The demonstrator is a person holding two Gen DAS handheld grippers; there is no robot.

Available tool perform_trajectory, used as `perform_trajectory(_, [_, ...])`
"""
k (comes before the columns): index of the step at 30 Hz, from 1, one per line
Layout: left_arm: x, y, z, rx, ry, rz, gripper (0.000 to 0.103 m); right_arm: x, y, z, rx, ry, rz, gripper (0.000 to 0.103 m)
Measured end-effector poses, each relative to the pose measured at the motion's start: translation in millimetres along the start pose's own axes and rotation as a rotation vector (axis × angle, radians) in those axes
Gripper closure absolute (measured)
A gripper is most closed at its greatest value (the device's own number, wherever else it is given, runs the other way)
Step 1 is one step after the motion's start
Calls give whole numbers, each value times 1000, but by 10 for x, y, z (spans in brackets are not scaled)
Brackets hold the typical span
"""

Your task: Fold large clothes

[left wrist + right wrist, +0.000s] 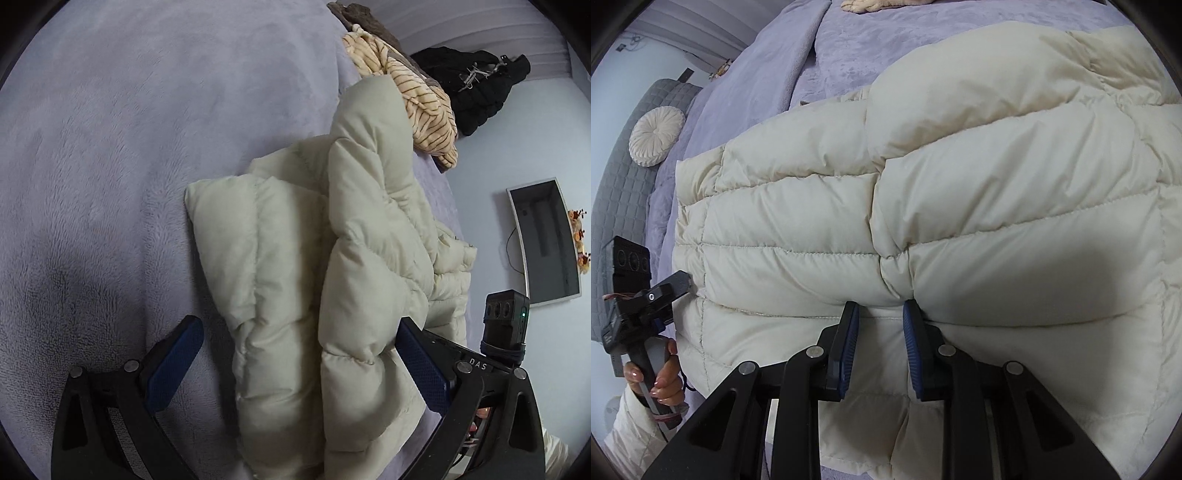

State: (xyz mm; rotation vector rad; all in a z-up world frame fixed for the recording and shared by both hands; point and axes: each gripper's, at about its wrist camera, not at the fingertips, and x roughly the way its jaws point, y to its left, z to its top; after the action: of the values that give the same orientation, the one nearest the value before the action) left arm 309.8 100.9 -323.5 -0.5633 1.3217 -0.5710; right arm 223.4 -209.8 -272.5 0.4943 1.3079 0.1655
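Note:
A cream quilted puffer jacket (314, 258) lies partly folded on a lavender fleece bedspread (129, 147). My left gripper (299, 332) is open, its blue pads wide apart on either side of the jacket's near end, not closed on it. In the right wrist view the jacket (960, 184) fills the frame. My right gripper (881, 310) is nearly shut, its pads pinching a fold of the jacket's edge. The left gripper (676, 284), held in a hand, shows at the jacket's left side.
A striped tan garment (417, 99), a brown one and a black jacket (476, 88) lie at the bed's far edge. A wall screen (546, 240) is on the right. A round cushion (657, 134) rests against the grey headboard (624, 192).

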Motion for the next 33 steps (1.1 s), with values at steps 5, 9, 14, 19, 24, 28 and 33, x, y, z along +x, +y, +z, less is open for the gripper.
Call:
perform_trajectory(5, [-2,-205,42,-8,7,-197,0,9,-54,2,6,-7,22,77])
perform_trajectory(9, [-40,-565,27,90,-17,-206,0,11,-81,-8,6,-8,31,77])
perform_trajectory(14, [250,-378,16,69,64,28,32,-68,-59,18,-2,9,34,77])
perform_trajectory(19, [126,-334,4,84,34,10,59,-628,154,85,-84,-146,17,77])
perform_trajectory(24, [-12,-448,-25,115,9,38,71,-486,162,492,-95,-184,-9,82])
perform_trajectory(28, [-126,-686,-49,137,-28,1,75,161,-38,730,-75,-86,-55,91])
perform_trajectory(33, [-141,-1106,-64,181,-33,-53,75,351,-19,666,-130,-102,-75,92])
